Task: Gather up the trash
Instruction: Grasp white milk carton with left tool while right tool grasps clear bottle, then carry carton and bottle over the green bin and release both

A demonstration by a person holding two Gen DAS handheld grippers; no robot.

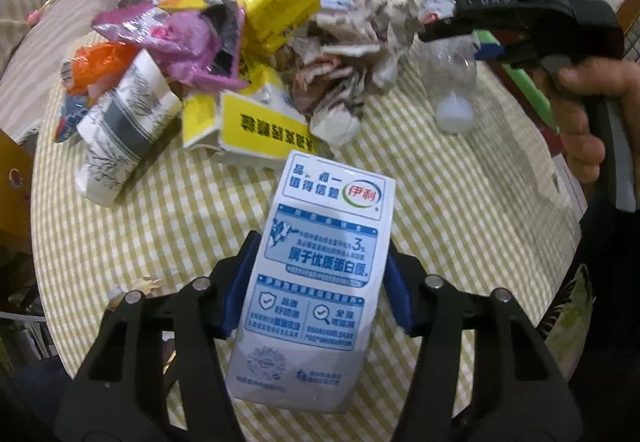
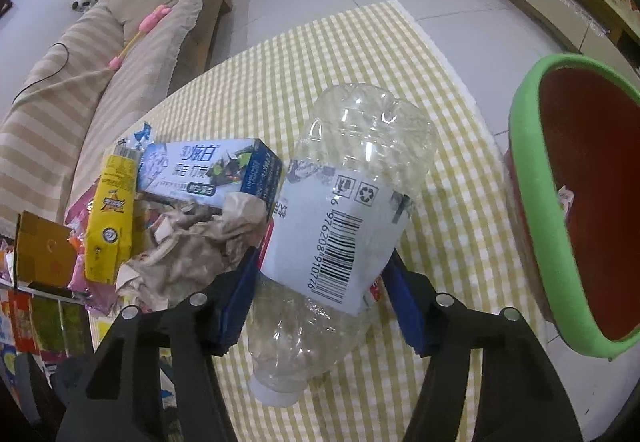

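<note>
- Milk carton (image 1: 320, 274), white with blue print, clamped at its sides between the blue pads (image 1: 236, 290) of the left gripper (image 1: 318, 292); lower end toward the camera, top end over the checked tablecloth (image 1: 160, 234).
- Clear plastic bottle (image 2: 344, 226), crumpled, pinched across its labelled middle by the right gripper (image 2: 324, 298); white cap pointing down toward the camera, base tilted away, barcode facing up.
- Same right gripper seen from the left wrist view at upper right, held by a hand (image 1: 588, 113), with the bottle hanging below its fingers.
- Heap of remaining rubbish on the far left part of the table: yellow packet (image 1: 276, 5), pink wrapper (image 1: 188, 37), orange wrapper (image 1: 96, 61), grey-and-white tissue pack (image 1: 120, 137), crumpled paper (image 1: 352, 53), torn yellow box (image 1: 248, 125).
- Toothpaste box (image 2: 208, 169) lying at the edge of that heap, just beside the bottle.
- Red bin with green rim (image 2: 532, 177) standing off the table's right side, a scrap visible inside.
- Striped sofa (image 2: 60, 113) behind the table.
</note>
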